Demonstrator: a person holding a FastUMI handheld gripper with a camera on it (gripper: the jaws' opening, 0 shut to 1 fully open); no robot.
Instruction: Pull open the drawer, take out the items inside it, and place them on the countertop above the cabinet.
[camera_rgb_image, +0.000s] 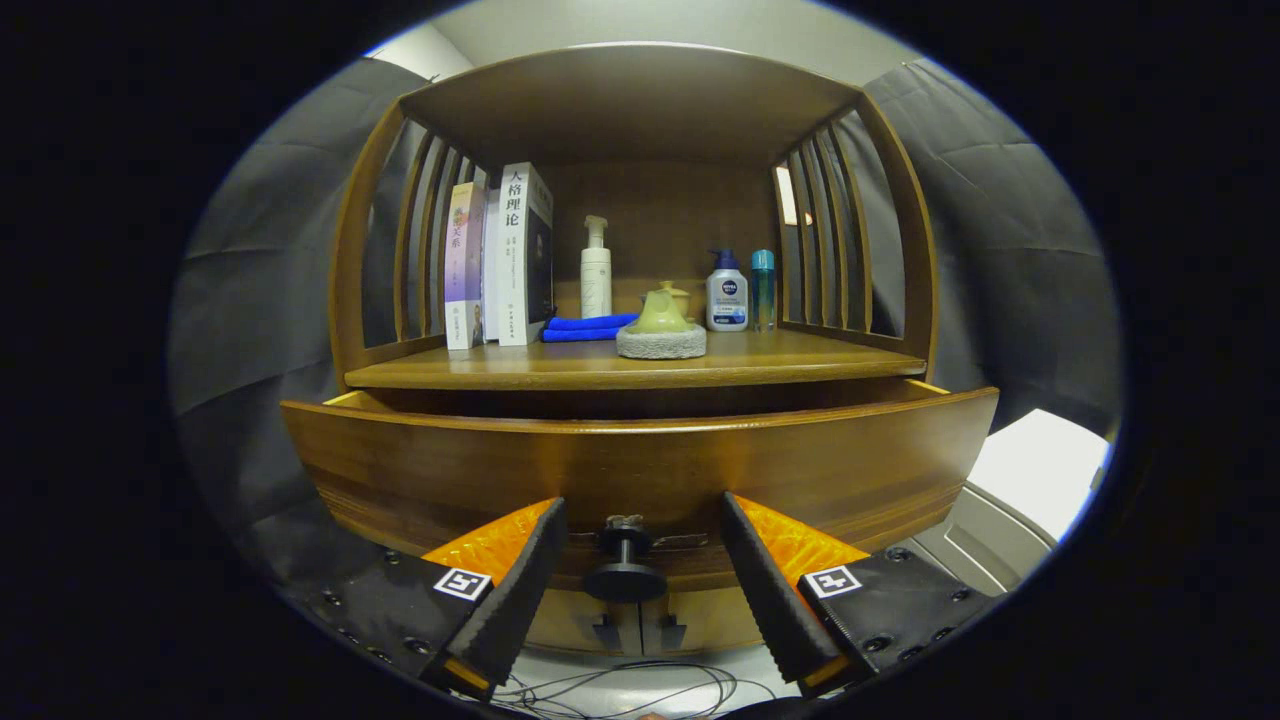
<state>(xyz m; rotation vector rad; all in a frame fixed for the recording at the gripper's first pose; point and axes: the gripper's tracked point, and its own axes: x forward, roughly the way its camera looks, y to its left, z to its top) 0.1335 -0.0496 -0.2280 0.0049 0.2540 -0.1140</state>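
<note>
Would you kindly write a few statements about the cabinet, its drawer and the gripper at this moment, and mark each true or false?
1. The wide wooden drawer is pulled partly out from under the wooden countertop. True.
2. The gripper is shut on the round dark drawer knob. False: its fingers stand apart, with the knob between them untouched.
3. A folded blue cloth lies on the countertop beside the upright books. True.
4. The white pump bottle lies on its side. False: it stands upright behind the cloth.
5. The drawer's contents are plainly visible. False: its front hides the inside.
</note>
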